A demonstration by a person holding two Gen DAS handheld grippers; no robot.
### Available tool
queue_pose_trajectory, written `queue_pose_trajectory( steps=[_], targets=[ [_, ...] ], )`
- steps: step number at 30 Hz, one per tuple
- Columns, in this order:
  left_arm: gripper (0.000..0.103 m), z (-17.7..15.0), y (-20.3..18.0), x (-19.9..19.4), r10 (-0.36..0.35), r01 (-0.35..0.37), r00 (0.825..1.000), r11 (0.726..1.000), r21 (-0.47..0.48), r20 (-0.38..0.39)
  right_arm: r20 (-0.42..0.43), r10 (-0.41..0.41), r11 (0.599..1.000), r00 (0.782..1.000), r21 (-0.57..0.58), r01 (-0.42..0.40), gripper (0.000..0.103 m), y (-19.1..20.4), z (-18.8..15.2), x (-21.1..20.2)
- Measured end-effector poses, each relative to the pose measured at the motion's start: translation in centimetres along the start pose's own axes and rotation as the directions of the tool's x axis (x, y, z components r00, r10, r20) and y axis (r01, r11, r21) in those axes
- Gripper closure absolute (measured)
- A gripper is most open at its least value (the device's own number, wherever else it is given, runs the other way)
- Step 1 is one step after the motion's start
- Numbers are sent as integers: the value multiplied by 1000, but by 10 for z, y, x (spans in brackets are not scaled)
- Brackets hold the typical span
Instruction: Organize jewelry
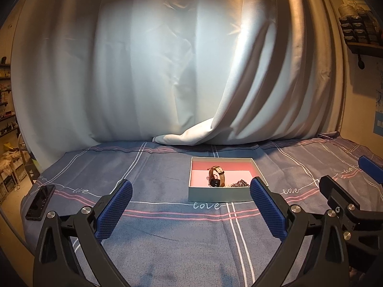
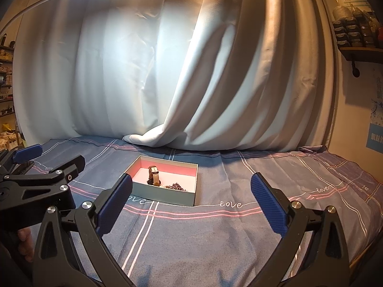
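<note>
the watch (image 1: 215, 176) is standing on edge inside the pink-lined box (image 1: 222, 195), with what may be a dark beaded bracelet (image 1: 238, 183) lying just beside it near the front wall. the box is sitting on the plaid cloth (image 1: 167, 239) covering the worktop. the sorting looks nearly done, or paused; the next move probably calls for reaching in to straighten a piece. the left tool (image 1: 191, 209) and right tool (image 2: 191, 205) are both hovering low, level, spread wide and holding nothing, short of the box.
</note>
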State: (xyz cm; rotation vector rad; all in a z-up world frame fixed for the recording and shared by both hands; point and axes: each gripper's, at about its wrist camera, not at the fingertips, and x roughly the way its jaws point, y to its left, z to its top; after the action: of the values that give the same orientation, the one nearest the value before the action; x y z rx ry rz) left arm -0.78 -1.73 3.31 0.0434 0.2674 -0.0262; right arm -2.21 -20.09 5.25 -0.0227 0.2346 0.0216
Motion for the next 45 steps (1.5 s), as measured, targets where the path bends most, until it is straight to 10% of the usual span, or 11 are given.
queue_pose_trajectory(
  steps=[45],
  targets=[
    [6,-8,-3,29,-21,21,996,1000,-2,-92,-68,-3,1000,998,20,4,5,-3,-8,25]
  ],
)
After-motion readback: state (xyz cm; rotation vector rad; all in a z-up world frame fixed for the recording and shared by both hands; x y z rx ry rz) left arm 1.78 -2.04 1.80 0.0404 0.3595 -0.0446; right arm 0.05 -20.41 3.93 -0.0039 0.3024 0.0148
